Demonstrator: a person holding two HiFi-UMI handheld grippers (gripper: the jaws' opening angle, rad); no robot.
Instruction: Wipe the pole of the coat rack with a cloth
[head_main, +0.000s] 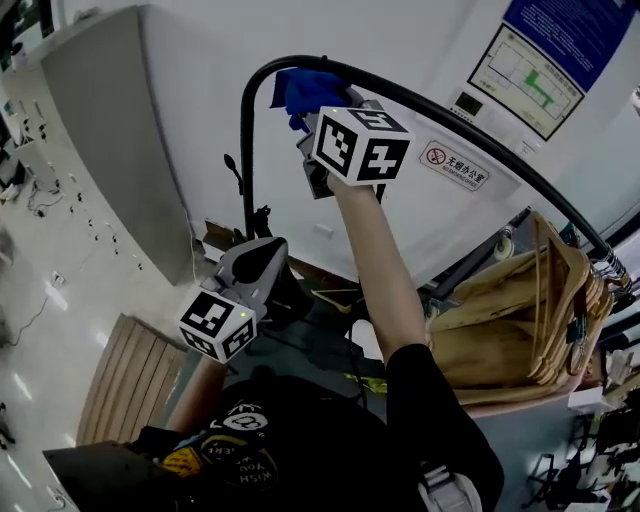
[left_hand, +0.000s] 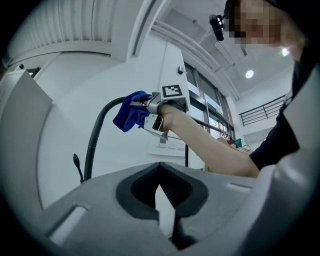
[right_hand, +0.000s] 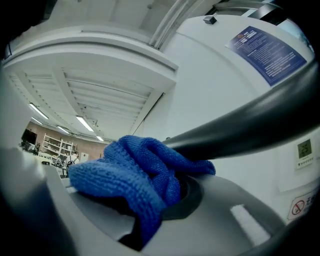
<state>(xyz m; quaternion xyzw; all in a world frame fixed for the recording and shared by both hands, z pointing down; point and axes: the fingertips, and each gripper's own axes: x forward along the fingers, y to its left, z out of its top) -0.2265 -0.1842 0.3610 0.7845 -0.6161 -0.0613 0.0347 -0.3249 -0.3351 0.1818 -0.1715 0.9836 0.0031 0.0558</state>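
The coat rack's black pole (head_main: 243, 150) rises and bends right overhead; it also shows in the left gripper view (left_hand: 95, 135) and close up in the right gripper view (right_hand: 250, 125). A blue cloth (head_main: 305, 90) lies pressed on the bend. My right gripper (head_main: 312, 112) is raised at arm's length and shut on the cloth (right_hand: 135, 170), which bunches against the pole's underside. From below, the cloth (left_hand: 129, 111) and right gripper (left_hand: 145, 107) meet the pole. My left gripper (head_main: 255, 255) hangs low near the upright, apart from it, its jaws (left_hand: 167, 210) shut with nothing held.
Several wooden hangers (head_main: 545, 310) hang on the pole's right stretch above a beige garment. A small black hook (head_main: 232, 165) sticks out from the upright. A white wall with signs (head_main: 455, 165) is behind. A slatted wooden board (head_main: 120, 380) lies lower left.
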